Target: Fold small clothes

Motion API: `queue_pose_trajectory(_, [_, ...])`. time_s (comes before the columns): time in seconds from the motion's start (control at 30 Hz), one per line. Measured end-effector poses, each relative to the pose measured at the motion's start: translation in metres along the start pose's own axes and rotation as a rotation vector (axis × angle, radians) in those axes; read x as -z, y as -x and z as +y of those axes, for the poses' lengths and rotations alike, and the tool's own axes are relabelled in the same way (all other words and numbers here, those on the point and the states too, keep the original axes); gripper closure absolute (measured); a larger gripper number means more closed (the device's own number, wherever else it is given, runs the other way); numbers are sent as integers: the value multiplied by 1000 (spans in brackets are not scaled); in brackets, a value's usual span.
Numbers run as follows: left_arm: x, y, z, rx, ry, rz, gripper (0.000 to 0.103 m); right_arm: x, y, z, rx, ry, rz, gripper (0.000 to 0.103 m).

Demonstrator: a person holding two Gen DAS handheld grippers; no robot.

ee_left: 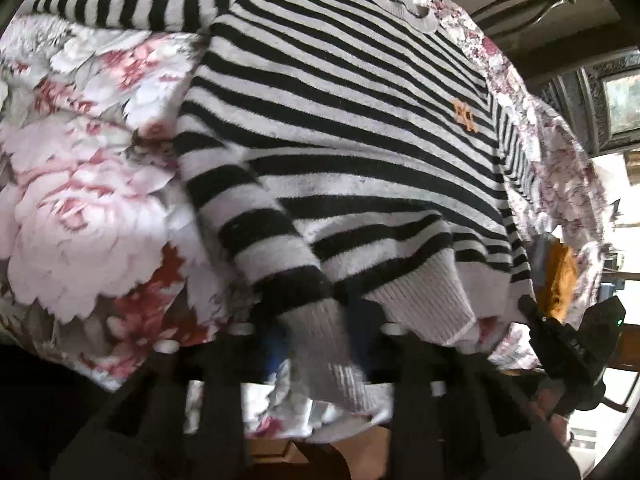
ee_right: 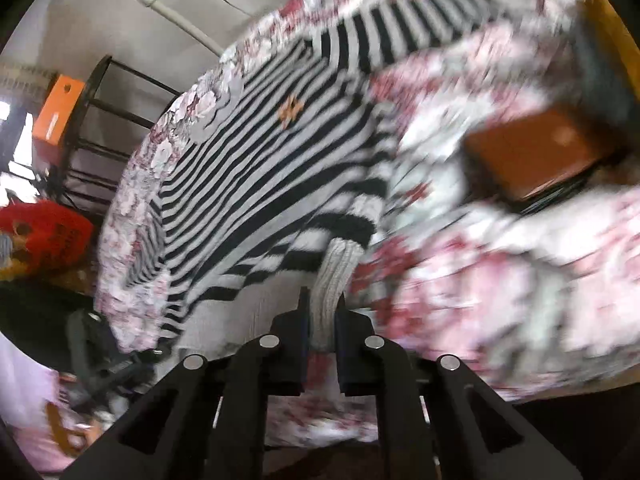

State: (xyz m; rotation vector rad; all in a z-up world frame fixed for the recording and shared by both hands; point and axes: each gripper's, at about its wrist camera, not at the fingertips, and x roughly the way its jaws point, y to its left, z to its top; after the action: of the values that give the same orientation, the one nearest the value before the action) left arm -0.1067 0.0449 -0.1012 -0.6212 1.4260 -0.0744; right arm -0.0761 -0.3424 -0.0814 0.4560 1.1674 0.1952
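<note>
The knitted sweater [ee_left: 340, 120], with black and white stripes and a small orange emblem, lies spread on a bedsheet [ee_left: 80, 200] printed with big pink flowers. The left gripper [ee_left: 320, 344] pinches a ribbed grey cuff [ee_left: 336, 356] between its jaws. The right gripper [ee_right: 322, 320] has its jaws pressed on the other ribbed cuff [ee_right: 334, 280], a narrow tube of soft wool.
</note>
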Motion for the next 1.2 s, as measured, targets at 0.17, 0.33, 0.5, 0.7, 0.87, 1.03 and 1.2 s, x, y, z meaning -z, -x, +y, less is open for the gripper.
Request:
queue_pose_trajectory(0.17, [14,-7,5,-109,-72,75,81,9,-6,-30,170,64,160,95])
queue_pose_trajectory(0.33, [14,6,-5,-174,-113,62,61,11,-6,-13,267,199,178,89])
queue_pose_trajectory(0.5, [20,54,-19,-315,-188,-136,8,5,45,4,290,229,-67,66])
queue_pose_trajectory(0.7, [-11,26,-64,-293,-278,-145,5,-7,-7,69,206,350,-58,53])
queue_pose_trajectory(0.87, [-5,-50,-44,-442,-286,16,4,24,-63,73,323,508,102,50])
queue_pose_trajectory(1.03, [13,-35,-57,-463,-360,-9,5,49,-47,79,378,577,136,47])
queue_pose_trajectory(1.2, [-12,-3,-78,-405,-353,-124,5,24,-19,99,279,480,32,47])
